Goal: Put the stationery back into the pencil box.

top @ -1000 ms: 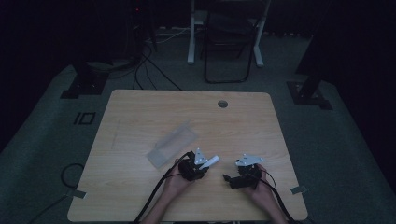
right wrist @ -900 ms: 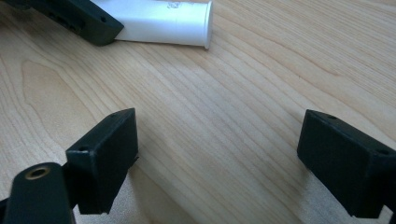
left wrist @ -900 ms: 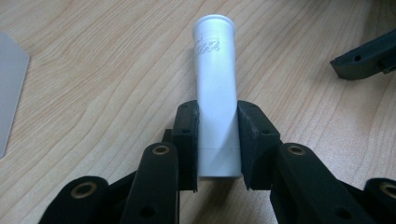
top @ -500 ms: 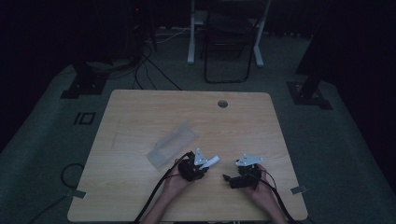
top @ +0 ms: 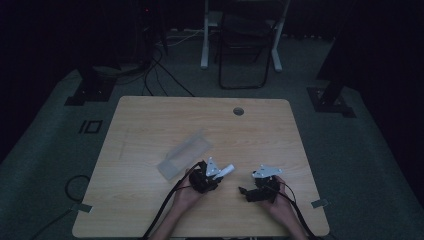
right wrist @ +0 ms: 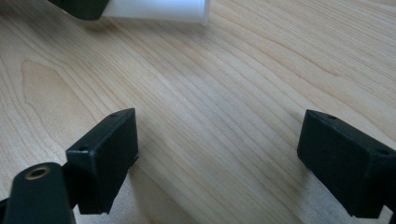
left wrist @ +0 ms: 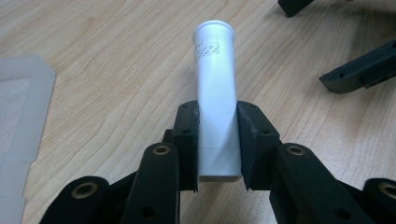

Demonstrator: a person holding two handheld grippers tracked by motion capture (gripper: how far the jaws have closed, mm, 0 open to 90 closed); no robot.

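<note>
White tube (left wrist: 215,93) pinched in left gripper (left wrist: 217,140); right gripper (right wrist: 217,158) spread, empty, at 3 o'clock; handover seems pending.

Dim high view (gripper views brighter)

The left hand-held gripper (left wrist: 218,144) has its two black jaws closed on a white tube (left wrist: 215,93), gripping it near its lower end. The tube points away over the wooden counter (left wrist: 116,70), flared rim farthest, small print near the rim. A translucent plastic tray (left wrist: 18,121) lies at the left edge. The other hand-held gripper's (left wrist: 359,74) black jaw tips show upper right.
</note>
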